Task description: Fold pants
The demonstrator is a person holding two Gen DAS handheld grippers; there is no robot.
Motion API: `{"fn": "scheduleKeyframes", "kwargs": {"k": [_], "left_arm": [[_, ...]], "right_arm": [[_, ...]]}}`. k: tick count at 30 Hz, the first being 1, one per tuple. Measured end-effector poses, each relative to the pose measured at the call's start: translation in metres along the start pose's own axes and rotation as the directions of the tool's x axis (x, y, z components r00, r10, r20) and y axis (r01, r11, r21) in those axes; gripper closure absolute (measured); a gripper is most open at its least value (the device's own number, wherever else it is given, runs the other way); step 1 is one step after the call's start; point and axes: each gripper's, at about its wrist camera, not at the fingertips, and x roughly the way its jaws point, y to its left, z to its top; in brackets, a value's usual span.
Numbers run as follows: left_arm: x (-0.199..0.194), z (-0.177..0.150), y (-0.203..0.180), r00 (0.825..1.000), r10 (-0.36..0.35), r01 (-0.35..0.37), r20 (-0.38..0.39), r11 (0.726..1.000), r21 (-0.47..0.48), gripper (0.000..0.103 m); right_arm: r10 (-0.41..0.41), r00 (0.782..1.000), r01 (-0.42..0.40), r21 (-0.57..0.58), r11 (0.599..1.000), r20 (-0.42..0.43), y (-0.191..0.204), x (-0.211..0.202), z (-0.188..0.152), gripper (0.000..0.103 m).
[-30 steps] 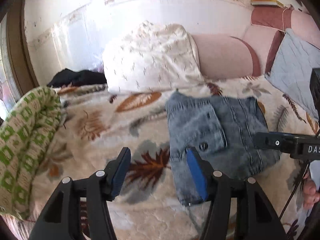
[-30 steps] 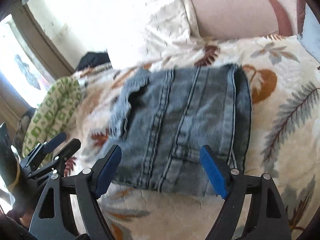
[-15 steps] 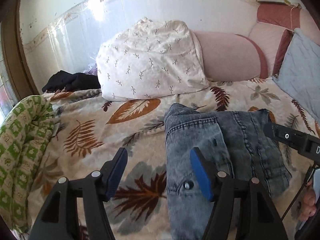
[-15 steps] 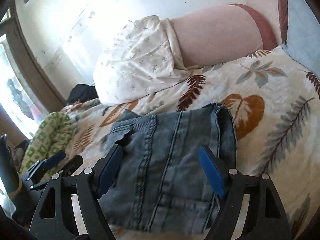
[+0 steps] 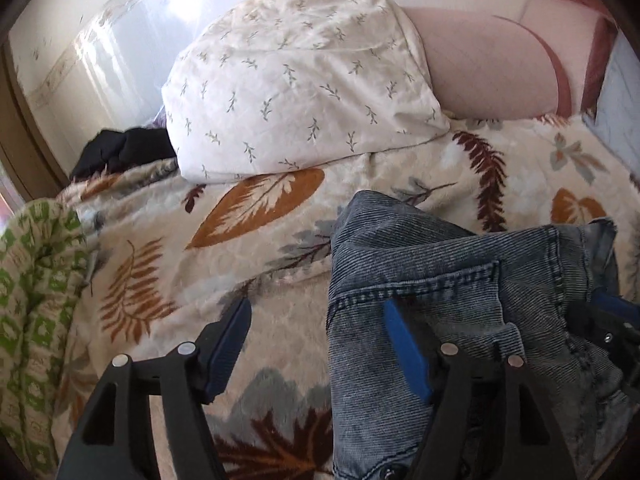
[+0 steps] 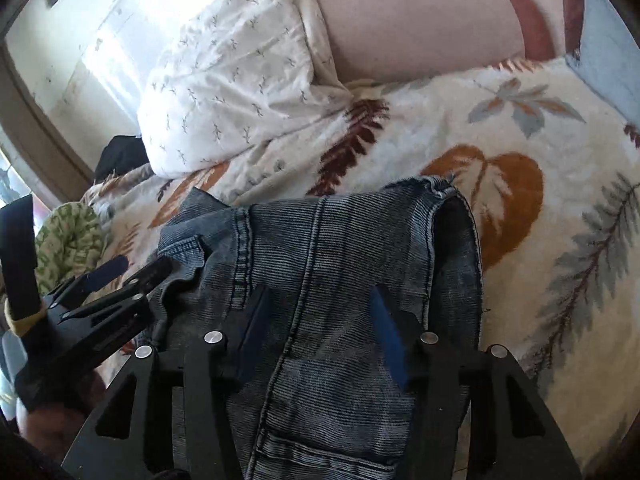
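Observation:
The folded blue denim pants [image 5: 448, 280] lie on a cream leaf-print blanket [image 5: 248, 216]. My left gripper [image 5: 316, 340] is open, low over the pants' left edge, its right pad over the denim and its left pad over the blanket. In the right wrist view the pants [image 6: 340, 248] fill the lower middle, and my right gripper [image 6: 320, 328] is open with both pads just over the denim. The left gripper [image 6: 120, 276] also shows there at the pants' left edge. The right gripper's tip shows at the left view's right edge [image 5: 608, 320].
A white patterned pillow [image 5: 296, 80] and a pink bolster [image 5: 488, 64] lie behind the pants. A green patterned cloth [image 5: 36, 300] is at the left, a black garment [image 5: 120, 152] near the wall, a grey-blue cushion [image 6: 608, 40] at the right.
Both grippers have moved forward and down, closer to the pants. The right gripper's jaws have narrowed over the denim. The pants have not moved.

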Motion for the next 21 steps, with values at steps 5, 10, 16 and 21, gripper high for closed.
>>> {"fn": "scheduleKeyframes", "kwargs": {"k": [5,10,16,21], "left_arm": [[0.015,-0.001,-0.004,0.999,0.008,-0.007,-0.038,1.0,0.027,0.026],[0.027,0.002,0.001,0.998,0.019,-0.017,-0.062,0.999,0.032,0.012],[0.017,-0.004,0.042,0.984,-0.142,0.126,-0.105,0.981,-0.149,0.012],[-0.008,-0.028,0.072,0.978,-0.178,0.157,-0.107,0.971,-0.179,0.011]], "right_arm": [[0.0,1.0,0.0,0.001,1.0,-0.007,-0.001,0.001,-0.001,0.052],[-0.01,1.0,0.01,-0.011,1.0,-0.008,0.001,0.002,-0.001,0.05],[0.079,0.997,-0.079,0.079,0.994,-0.004,-0.015,-0.015,0.01,0.05],[0.136,0.99,-0.138,0.178,0.974,0.021,-0.045,-0.041,0.023,0.045]]}}
